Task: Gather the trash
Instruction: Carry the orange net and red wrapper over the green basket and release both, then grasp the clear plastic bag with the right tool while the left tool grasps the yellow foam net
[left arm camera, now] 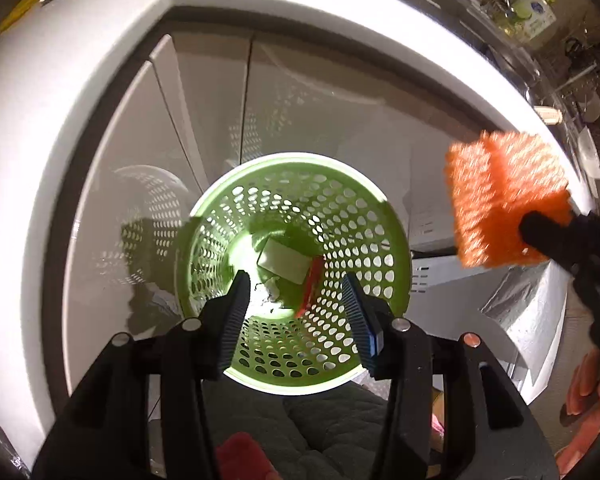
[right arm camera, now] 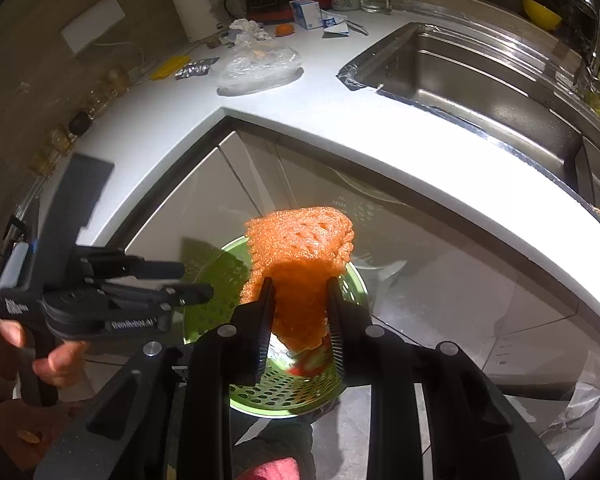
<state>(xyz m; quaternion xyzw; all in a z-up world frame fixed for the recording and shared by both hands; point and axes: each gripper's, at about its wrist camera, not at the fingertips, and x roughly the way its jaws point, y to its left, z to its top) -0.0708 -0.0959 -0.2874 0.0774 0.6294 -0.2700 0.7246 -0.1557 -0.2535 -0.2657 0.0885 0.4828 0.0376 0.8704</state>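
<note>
A green perforated plastic basket [left arm camera: 300,248] is seen on the floor below the white counter [right arm camera: 340,120]; a white card piece [left arm camera: 286,264] and a red wrapper [left arm camera: 312,288] already lie inside. The left gripper [left arm camera: 296,292] hangs released and empty over it. An orange foam mesh sleeve [right arm camera: 300,264], soft and netted, is clamped in the right gripper [right arm camera: 300,308] above the rim, not yet dropped. A crumpled clear bag [right arm camera: 260,66], a foil packet [right arm camera: 194,68] and a carton [right arm camera: 306,14] are left on the counter.
</note>
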